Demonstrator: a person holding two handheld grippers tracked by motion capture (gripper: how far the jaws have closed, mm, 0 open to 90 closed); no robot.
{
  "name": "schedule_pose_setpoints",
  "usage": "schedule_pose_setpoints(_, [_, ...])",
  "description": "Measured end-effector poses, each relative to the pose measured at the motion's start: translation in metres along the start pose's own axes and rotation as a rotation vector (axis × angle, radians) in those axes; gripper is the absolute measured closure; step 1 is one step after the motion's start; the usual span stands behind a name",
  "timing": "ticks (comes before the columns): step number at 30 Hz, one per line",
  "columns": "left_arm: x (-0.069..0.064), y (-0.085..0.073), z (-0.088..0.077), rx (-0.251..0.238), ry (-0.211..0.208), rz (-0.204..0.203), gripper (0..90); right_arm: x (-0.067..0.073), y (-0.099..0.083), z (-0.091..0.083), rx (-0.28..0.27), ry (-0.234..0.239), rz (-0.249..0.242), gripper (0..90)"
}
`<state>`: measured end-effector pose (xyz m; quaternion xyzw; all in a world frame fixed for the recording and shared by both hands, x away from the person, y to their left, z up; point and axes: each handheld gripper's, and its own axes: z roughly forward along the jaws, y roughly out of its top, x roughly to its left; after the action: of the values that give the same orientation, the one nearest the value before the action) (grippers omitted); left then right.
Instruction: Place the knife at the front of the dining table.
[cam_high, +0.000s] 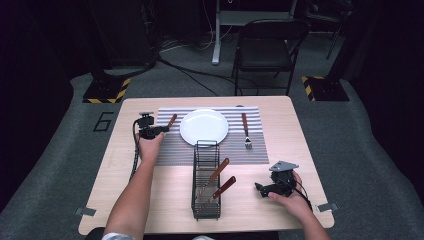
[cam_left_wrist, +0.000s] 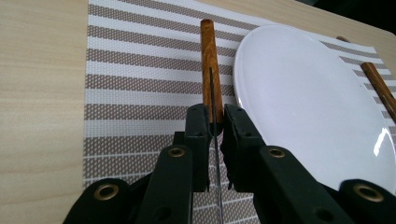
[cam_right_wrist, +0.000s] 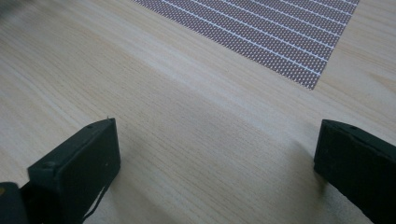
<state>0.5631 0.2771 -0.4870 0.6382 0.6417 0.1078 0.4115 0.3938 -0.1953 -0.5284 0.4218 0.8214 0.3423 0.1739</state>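
In the left gripper view the knife (cam_left_wrist: 211, 70) has its blade largely hidden between the black jaws, the white plate (cam_left_wrist: 308, 102) is cut by the right edge, and 1 more wooden handle (cam_left_wrist: 378, 88) runs out there too. In the high view the rack (cam_high: 206, 180) hides 2 utensils' working ends.
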Motion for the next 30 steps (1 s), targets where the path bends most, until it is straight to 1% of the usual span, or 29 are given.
schedule_pose_setpoints(1, [-0.001,0.001,0.001,0.002,0.007,0.002,80.8,0.0,0.0,0.0,0.0,0.0,0.0,0.0])
schedule_pose_setpoints(2, [-0.002,0.001,0.004,-0.008,0.009,-0.013,80.8,0.0,0.0,0.0,0.0,0.0,-0.001,0.0])
schedule_pose_setpoints(3, [-0.001,0.001,0.004,-0.007,0.014,-0.021,80.8,0.0,0.0,0.0,0.0,0.0,-0.001,0.0])
schedule_pose_setpoints(4, [-0.001,0.001,0.004,-0.007,0.014,-0.021,80.7,0.0,0.0,0.0,0.0,0.0,-0.001,0.0])
schedule_pose_setpoints(5, [-0.001,0.0,0.006,-0.016,0.019,-0.039,80.7,0.0,0.0,0.0,0.0,0.0,0.0,0.0])
schedule_pose_setpoints(6, [-0.001,0.0,0.006,-0.013,0.025,-0.035,80.8,0.0,0.0,0.0,0.0,0.0,-0.001,0.0])
schedule_pose_setpoints(9, [0.002,-0.001,0.008,-0.028,0.058,-0.046,80.7,0.0,0.0,0.0,0.0,0.0,0.0,0.0])
schedule_pose_setpoints(10, [0.002,-0.001,0.008,-0.028,0.058,-0.046,80.8,0.0,0.0,0.0,0.0,0.0,0.0,0.0])
schedule_pose_setpoints(11, [0.003,-0.002,0.009,-0.03,0.066,-0.063,80.7,0.0,0.0,0.0,0.0,0.0,0.0,0.0])
schedule_pose_setpoints(15, [0.004,-0.004,0.012,-0.02,0.078,-0.069,80.7,0.0,0.0,0.0,0.0,0.0,0.0,0.0])
schedule_pose_setpoints(16, [0.004,-0.004,0.012,-0.02,0.078,-0.069,80.7,0.0,0.0,0.0,0.0,0.0,0.0,0.0])
schedule_pose_setpoints(17, [0.004,-0.006,0.015,-0.007,0.079,-0.085,80.7,0.0,0.0,0.0,0.0,-0.001,-0.001,0.0])
schedule_pose_setpoints(19, [0.004,-0.007,0.017,-0.012,0.08,-0.092,80.8,0.0,0.0,0.0,0.0,0.0,0.0,0.0])
schedule_pose_setpoints(21, [0.005,-0.009,0.021,0.005,0.086,-0.089,80.8,0.0,0.0,0.0,0.0,0.002,-0.001,0.0])
schedule_pose_setpoints(22, [0.005,-0.009,0.021,0.005,0.086,-0.089,80.7,0.0,0.0,0.0,0.0,0.002,-0.001,0.0])
schedule_pose_setpoints(24, [0.005,-0.009,0.022,0.009,0.08,-0.086,80.7,0.0,0.0,0.0,0.0,0.002,-0.002,0.0])
schedule_pose_setpoints(25, [0.005,-0.009,0.023,0.011,0.073,-0.089,80.7,0.0,0.0,0.0,0.0,0.002,-0.002,0.0])
schedule_pose_setpoints(27, [0.005,-0.009,0.024,0.011,0.071,-0.095,80.7,0.0,0.0,0.0,0.0,0.002,-0.001,0.0])
schedule_pose_setpoints(28, [0.007,-0.009,0.024,0.018,0.068,-0.095,80.7,0.0,0.0,0.0,0.0,0.002,-0.001,0.0])
schedule_pose_setpoints(29, [0.009,-0.01,0.025,0.013,0.063,-0.122,80.7,0.0,0.0,0.0,0.0,0.003,-0.003,0.0])
schedule_pose_setpoints(30, [0.01,-0.011,0.025,0.011,0.064,-0.136,80.6,0.0,0.0,0.0,0.0,0.003,-0.003,0.0])
